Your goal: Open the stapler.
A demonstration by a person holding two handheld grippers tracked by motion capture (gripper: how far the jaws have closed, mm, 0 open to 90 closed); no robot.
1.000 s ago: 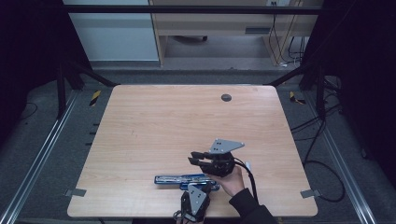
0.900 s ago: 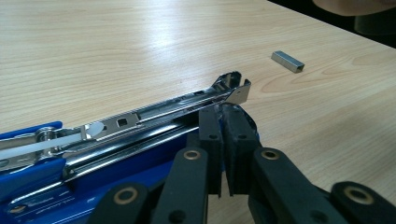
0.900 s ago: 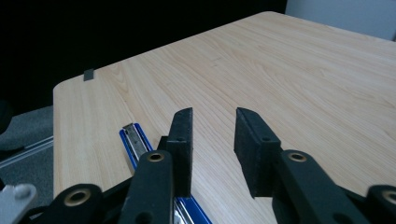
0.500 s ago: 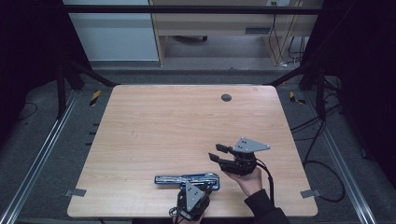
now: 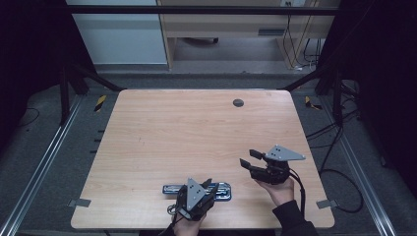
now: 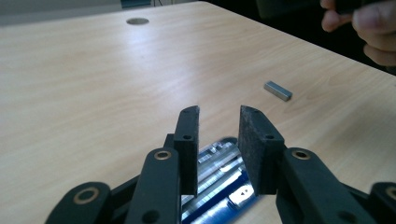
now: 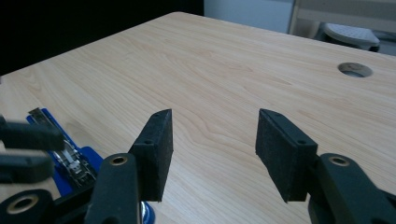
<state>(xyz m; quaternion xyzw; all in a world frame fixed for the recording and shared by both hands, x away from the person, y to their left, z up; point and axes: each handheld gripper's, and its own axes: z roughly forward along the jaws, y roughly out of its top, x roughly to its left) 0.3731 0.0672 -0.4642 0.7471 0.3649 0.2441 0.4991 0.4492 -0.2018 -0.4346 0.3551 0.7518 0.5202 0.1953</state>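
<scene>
From the high view, a blue stapler (image 5: 196, 189) lies flat near the front edge of the tabletop (image 5: 187, 128), opened out with its metal channel up. The left tongs (image 5: 206, 184) hang just over it, and the right tongs (image 5: 247, 163) sit off to the right, well apart from the stapler, pointing left.

In the left gripper view, the left tongs (image 6: 219, 140) have just been opening and stand apart, pads pressing on nothing; the stapler (image 6: 219, 184) shows below and between them, not gripped. A small grey staple strip (image 6: 278, 90) lies on the wood farther off.

In the right gripper view, the right tongs (image 7: 212, 149) have just been opening too and now stand wide with nothing between them; the stapler (image 7: 65, 154) lies at lower left.

The step looks like loading staples. To do it well, the right tongs should take the strip by its long sides, level, while the left steady the stapler's body so the channel does not slide.
</scene>
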